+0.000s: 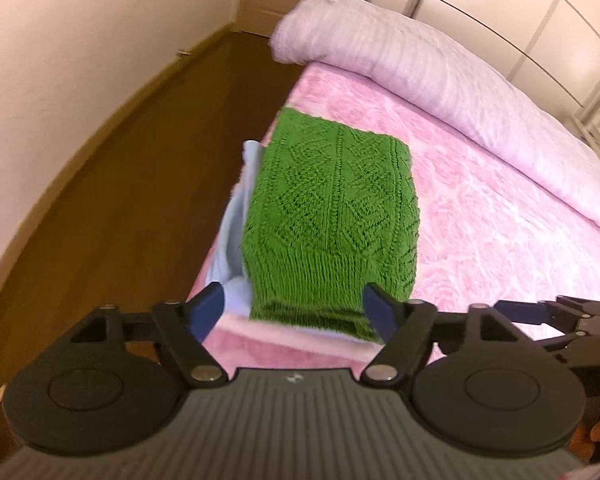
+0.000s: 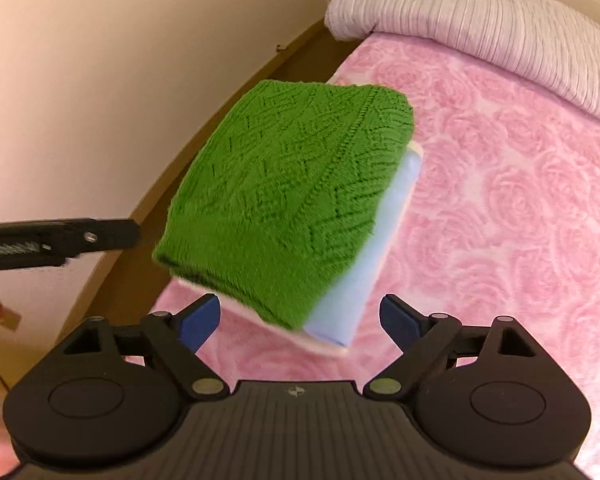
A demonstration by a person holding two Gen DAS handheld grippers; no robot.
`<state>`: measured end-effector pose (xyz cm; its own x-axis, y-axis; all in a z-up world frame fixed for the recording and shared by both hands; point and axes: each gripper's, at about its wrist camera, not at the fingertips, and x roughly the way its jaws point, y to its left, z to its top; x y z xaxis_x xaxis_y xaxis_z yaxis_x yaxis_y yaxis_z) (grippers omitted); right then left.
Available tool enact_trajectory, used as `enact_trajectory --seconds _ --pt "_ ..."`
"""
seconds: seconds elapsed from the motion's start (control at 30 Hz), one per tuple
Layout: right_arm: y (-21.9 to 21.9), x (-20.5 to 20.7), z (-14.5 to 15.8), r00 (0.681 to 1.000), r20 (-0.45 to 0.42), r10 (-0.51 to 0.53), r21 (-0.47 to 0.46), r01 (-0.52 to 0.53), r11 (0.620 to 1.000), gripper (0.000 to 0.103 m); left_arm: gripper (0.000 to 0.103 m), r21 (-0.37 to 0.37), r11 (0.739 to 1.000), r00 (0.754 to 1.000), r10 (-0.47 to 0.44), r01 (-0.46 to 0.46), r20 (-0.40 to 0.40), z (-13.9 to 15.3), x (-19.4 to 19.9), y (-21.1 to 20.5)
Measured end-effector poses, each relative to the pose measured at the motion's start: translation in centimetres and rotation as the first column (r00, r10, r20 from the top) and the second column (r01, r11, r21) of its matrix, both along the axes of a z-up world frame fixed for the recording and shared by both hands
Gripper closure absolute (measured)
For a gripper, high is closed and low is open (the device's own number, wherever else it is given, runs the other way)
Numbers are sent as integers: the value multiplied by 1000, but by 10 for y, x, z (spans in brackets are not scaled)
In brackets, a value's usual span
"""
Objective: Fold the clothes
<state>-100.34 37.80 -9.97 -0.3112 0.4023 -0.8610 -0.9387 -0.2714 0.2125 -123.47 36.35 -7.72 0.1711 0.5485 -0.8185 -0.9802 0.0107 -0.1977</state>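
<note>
A folded green knitted sweater (image 1: 332, 216) lies on top of a folded light blue garment (image 1: 236, 216) at the left edge of the pink bed (image 1: 500, 240). My left gripper (image 1: 296, 312) is open, its blue fingertips (image 1: 208, 308) on either side of the stack's near end, holding nothing. In the right wrist view the green sweater (image 2: 288, 192) tops the light blue garment (image 2: 364, 272), with a pale layer under them. My right gripper (image 2: 300, 320) is open and empty just in front of the stack. The left gripper (image 2: 60, 240) shows at the left edge.
A rolled lilac duvet (image 1: 420, 60) lies across the far end of the bed. Brown wooden floor (image 1: 140, 160) and a cream wall (image 1: 60, 40) run along the left of the bed. White wardrobe doors (image 1: 520, 12) stand at the back right.
</note>
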Motion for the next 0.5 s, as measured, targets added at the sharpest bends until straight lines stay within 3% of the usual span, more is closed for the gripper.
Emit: enact_trajectory --seconds 0.33,0.5 --pt "-43 51 40 999 30 36 56 -37 998 14 2 66 980 980 190 -185 -68 61 55 -70" --pt "-53 77 62 998 41 45 97 -48 994 13 1 100 968 963 242 -231 -118 79 93 -95"
